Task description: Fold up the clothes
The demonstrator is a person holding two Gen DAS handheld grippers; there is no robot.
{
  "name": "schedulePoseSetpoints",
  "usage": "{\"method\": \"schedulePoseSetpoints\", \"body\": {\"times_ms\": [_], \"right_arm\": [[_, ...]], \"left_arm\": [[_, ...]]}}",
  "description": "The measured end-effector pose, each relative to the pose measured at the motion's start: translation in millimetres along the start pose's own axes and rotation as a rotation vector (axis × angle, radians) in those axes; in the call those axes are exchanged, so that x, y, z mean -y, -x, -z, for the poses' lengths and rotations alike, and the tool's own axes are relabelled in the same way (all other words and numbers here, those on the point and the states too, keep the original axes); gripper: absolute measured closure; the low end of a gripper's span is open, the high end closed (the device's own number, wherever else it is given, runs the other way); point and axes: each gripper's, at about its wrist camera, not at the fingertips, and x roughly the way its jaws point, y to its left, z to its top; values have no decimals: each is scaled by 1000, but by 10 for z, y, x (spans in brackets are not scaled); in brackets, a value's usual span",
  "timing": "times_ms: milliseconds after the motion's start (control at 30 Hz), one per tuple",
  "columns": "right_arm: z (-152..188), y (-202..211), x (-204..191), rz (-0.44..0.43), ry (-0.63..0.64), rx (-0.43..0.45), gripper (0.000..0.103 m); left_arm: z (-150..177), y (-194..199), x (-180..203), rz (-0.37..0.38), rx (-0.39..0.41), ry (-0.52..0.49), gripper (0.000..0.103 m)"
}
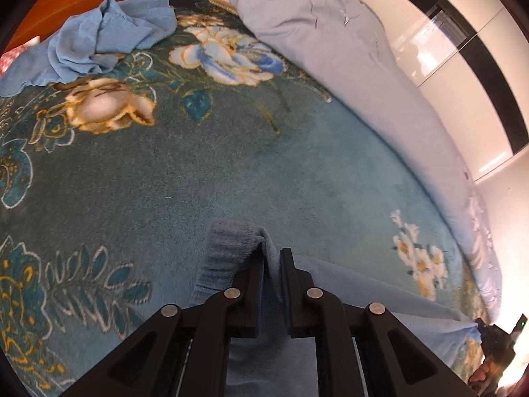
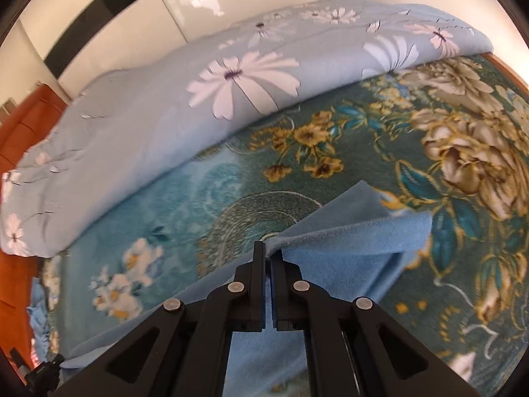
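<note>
The blue garment (image 1: 330, 284) lies low on the bed, on a teal floral blanket (image 1: 231, 165), and is held at two places. In the left wrist view, the left gripper (image 1: 271, 258) has its jaws pressed onto a fold of the cloth next to a ribbed cuff (image 1: 228, 241), which bulges up just left of the fingers. From there the fabric stretches away to the right, toward the right gripper, which shows small at that view's lower right edge (image 1: 496, 337).

In the right wrist view, the right gripper (image 2: 267, 254) pinches an edge of the same garment (image 2: 347, 241) between nearly closed jaws; the cloth fans out to the right of the fingers, with one corner raised above the blanket (image 2: 297, 165).

A second blue garment (image 1: 109, 39) sits crumpled at the far end of the bed. A pale blue quilt (image 2: 165, 106) printed with white daisies is bunched along the blanket's far side, with a glossy white wardrobe (image 2: 185, 10) behind it.
</note>
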Motion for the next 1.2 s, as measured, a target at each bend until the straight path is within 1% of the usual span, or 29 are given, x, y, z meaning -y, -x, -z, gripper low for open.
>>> {"method": "schedulePoseSetpoints", "body": {"times_ms": [100, 167, 200, 233, 267, 300, 333, 367, 433, 467, 533, 600, 667, 733, 800, 867, 967, 1000, 1100, 1133, 1167, 1200], "right_arm": [[22, -192, -33, 20, 16, -21, 100], [37, -228, -41, 12, 29, -25, 100], [42, -221, -42, 0, 38, -24, 95], [45, -178, -45, -31, 53, -18, 88], [49, -129, -48, -62, 67, -11, 67], [57, -59, -53, -93, 80, -2, 49], [71, 21, -52, -121, 91, 11, 46], [116, 149, -24, -135, 96, 40, 46], [206, 405, 33, -164, 106, 97, 46], [256, 525, 72, -178, 107, 123, 46], [401, 688, 249, -203, 82, 146, 43], [495, 765, 407, -215, 48, 148, 41], [543, 706, 632, -204, -19, 105, 41], [566, 603, 814, -191, -98, 68, 41], [574, 493, 967, -195, -173, 41, 41], [546, 353, 1071, -207, -234, 22, 41], [486, 121, 1096, -222, -300, -6, 41], [474, 91, 1088, -226, -311, -1, 41], [420, 12, 1054, -237, -351, 41, 43], [409, -6, 1051, -232, -365, 50, 46], [398, -16, 1045, -206, -373, 54, 65], [387, -27, 1039, -179, -381, 56, 96]], "left_arm": [[17, -32, 26, -4, 5, -29, 91], [34, 28, 49, 21, 3, -48, 86], [50, 102, 52, 49, 4, -56, 78], [69, 192, 46, 78, 10, -62, 68], [89, 282, 40, 106, 15, -67, 65], [111, 380, 32, 131, 24, -74, 61], [148, 511, 11, 148, 46, -82, 58], [199, 657, -24, 157, 78, -87, 55], [317, 854, -129, 126, 138, -69, 35], [386, 918, -199, 105, 156, -53, 33], [538, 939, -368, 78, 150, -15, 33], [631, 829, -493, 99, 90, 8, 33], [683, 677, -601, 110, 33, 55, 33], [700, 541, -656, 115, 5, 98, 33], [693, 452, -686, 112, -1, 126, 33], [673, 419, -654, 107, 15, 126, 33], [620, 364, -583, 104, 26, 119, 34], [615, 344, -566, 106, 33, 122, 35], [600, 323, -565, 121, 49, 142, 52], [597, 325, -574, 118, 54, 155, 57], [593, 331, -587, 116, 60, 167, 59], [589, 341, -607, 116, 66, 176, 63]]}}
